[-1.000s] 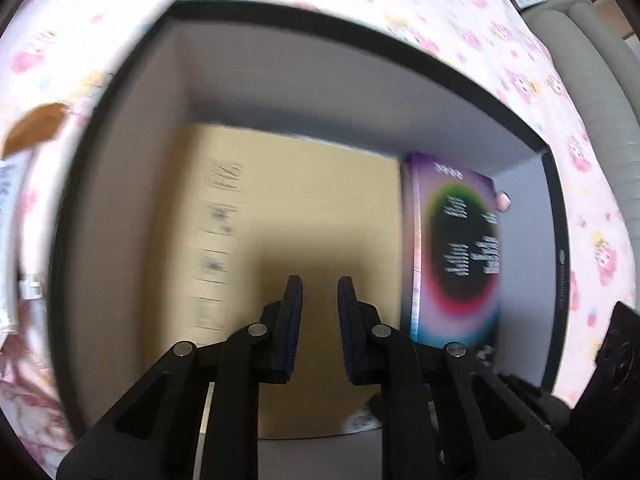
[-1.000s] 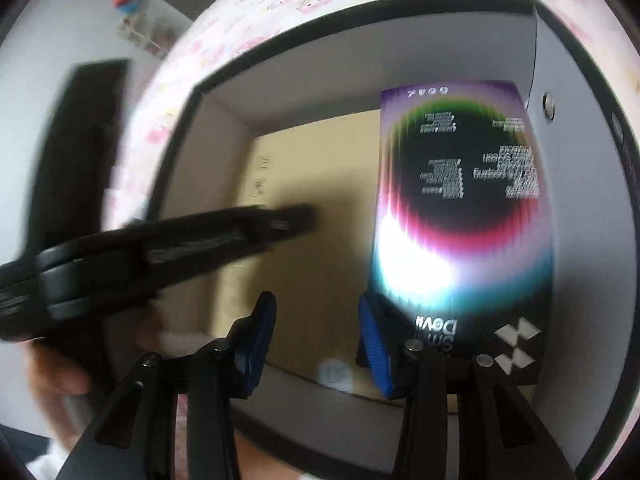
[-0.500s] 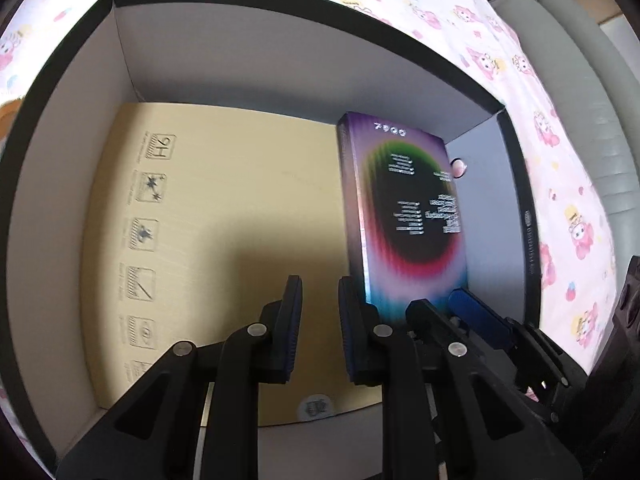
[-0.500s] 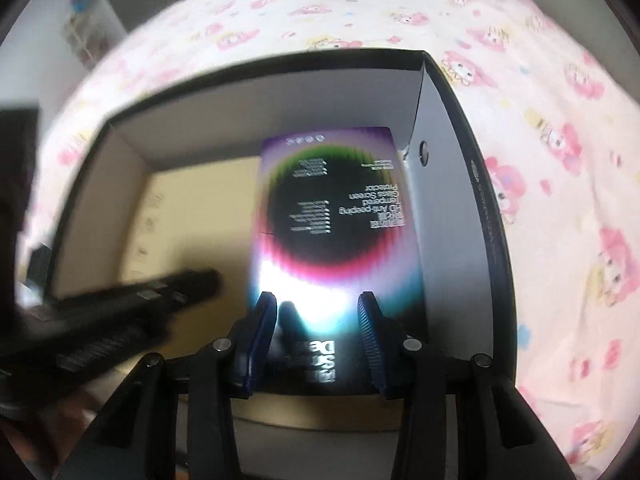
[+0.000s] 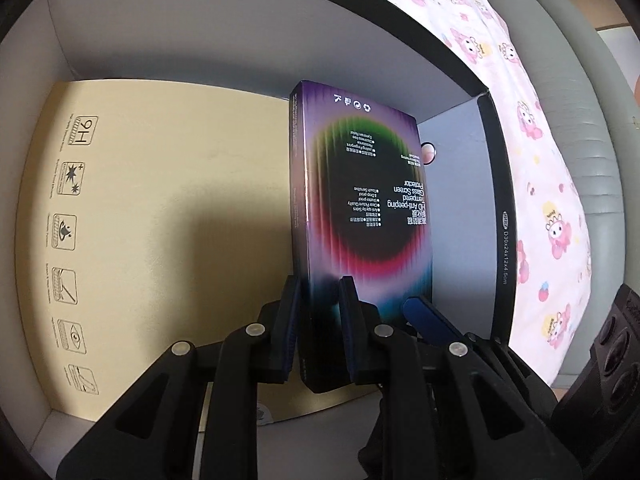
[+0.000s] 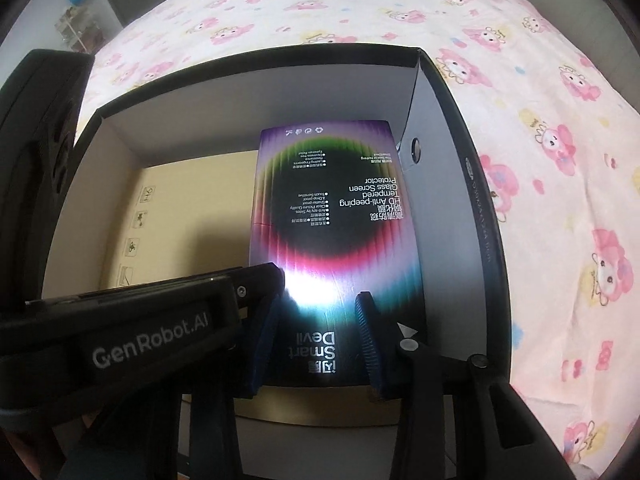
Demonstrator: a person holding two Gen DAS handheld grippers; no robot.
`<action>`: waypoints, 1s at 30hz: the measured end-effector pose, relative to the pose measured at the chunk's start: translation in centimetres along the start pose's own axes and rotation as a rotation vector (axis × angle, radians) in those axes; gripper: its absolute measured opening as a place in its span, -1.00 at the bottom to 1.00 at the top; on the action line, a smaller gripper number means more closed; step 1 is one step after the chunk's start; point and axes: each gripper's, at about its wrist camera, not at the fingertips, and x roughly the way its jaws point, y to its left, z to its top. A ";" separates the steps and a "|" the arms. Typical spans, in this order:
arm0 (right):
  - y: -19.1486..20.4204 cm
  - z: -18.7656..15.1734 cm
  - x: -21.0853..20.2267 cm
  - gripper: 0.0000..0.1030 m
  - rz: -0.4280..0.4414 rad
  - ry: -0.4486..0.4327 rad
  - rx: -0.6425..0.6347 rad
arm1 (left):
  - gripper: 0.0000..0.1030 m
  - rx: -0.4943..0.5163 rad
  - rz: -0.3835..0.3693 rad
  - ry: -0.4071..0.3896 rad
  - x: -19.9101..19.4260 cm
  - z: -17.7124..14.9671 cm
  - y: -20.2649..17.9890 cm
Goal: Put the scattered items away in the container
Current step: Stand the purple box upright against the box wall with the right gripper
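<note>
Left wrist view: small box [image 5: 360, 200] is already inside the container [image 5: 240, 40], along its right wall. Its left long edge looks raised, so it's tilted rather than flat. The rest of the container floor is covered by a beige cardboard sheet [image 5: 180, 200].

Left gripper [image 5: 320, 320]: narrow gap, sitting at the small box's near left corner with that edge showing between the fingers. Can't tell if the pads actually press on it.

Right gripper [image 6: 316, 344]: medium gap, jaws have just been closing. The small box's near end shows in the gap but looks wider than it, so I'd say the fingers are over the printed face, not clamped on it.

Risks, my read:
- both grippers are crowded at the same near end, so fingers could knock each other
- if the left lets go while the small box is on edge, it drops flat or slides onto the cardboard sheet. Harmless, but untidy
- pulling out at an angle could drag it back up the right wall

View differences:
- left wrist shows the small box's side face and one right finger [image 5: 424, 314] at its near right corner
- right wrist shows the left gripper from the side, the hole in the right wall [image 6: 415, 147], and the container sitting on a pink-print bedsheet [image 6: 540, 160]
- no other loose items in either view
</note>
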 end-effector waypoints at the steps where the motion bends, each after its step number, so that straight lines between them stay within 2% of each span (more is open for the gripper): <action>1: -0.1 0.0 -0.1 -0.32 0.006 -0.002 0.003 | -0.67 -0.006 -0.023 0.001 -0.4 0.1 0.6; 2: -0.3 0.0 -0.3 -0.32 0.012 -0.004 0.008 | -0.65 -0.014 -0.050 -0.004 -0.9 0.1 1.3; 4: -0.6 -0.1 -0.7 -0.31 0.029 -0.016 0.021 | -0.44 -0.020 -0.069 -0.056 -2.5 0.0 2.6; 7: -1.2 -0.2 -1.3 -0.31 0.040 -0.031 0.042 | -0.42 -0.006 -0.016 -0.106 -4.1 -0.5 3.7; 10: -1.3 -0.3 -1.1 -0.30 0.023 -0.009 0.037 | -0.41 -0.020 0.014 -0.057 -3.9 -0.5 4.5; 14: -1.5 -0.5 -1.3 -0.30 0.009 0.003 0.025 | -0.42 -0.041 0.003 0.003 -3.5 0.3 5.1; 17: -1.8 -0.7 -1.5 -0.31 -0.020 0.005 0.015 | -0.43 -0.037 0.028 0.022 -3.3 1.0 5.4; 23: -2.5 -1.0 -2.1 -0.45 -0.081 -0.010 0.008 | -0.45 -0.047 -0.050 0.097 -3.5 2.7 7.3; 27: -1.3 -1.6 -3.6 -0.43 -0.228 -0.080 -0.097 | -0.29 -0.021 -0.056 0.101 -4.2 3.4 7.9; 30: -2.4 -1.7 -3.9 -0.42 -0.231 -0.079 -0.068 | -0.22 0.012 -0.044 0.103 -4.7 3.6 8.4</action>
